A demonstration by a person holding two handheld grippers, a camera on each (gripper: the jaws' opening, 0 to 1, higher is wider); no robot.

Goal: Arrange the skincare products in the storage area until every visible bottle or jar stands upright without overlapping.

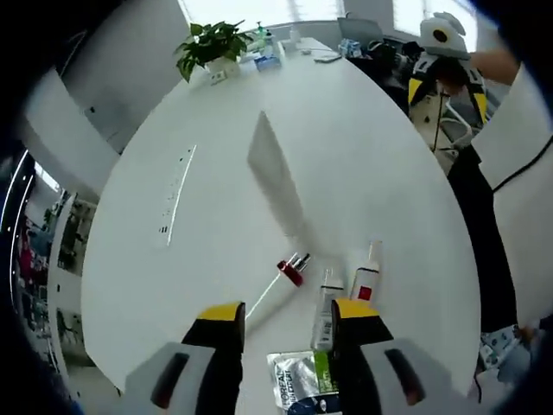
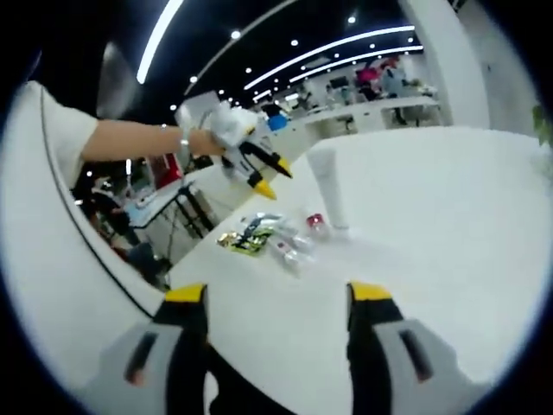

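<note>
A tall white tube (image 1: 278,183) (image 2: 328,197) stands upright on the white table (image 1: 389,156). At its foot lie a small red-capped item (image 1: 291,271) (image 2: 315,222), a white bottle with a red label (image 1: 366,278), a slim tube (image 1: 326,313) and a silver-green sachet (image 1: 301,380) (image 2: 246,238). My left gripper (image 1: 289,311) (image 2: 273,180) hovers over this cluster, open, with nothing between its yellow tips. My right gripper (image 2: 278,294) (image 1: 442,82) stays back across the table from the cluster, also open and holding nothing.
A potted plant (image 1: 212,43) and small items sit at the far table edge, beside a laptop (image 1: 359,30). A white power strip (image 1: 177,194) lies left of the tube. A person's arm (image 2: 121,138) holds the left gripper. Office desks fill the background.
</note>
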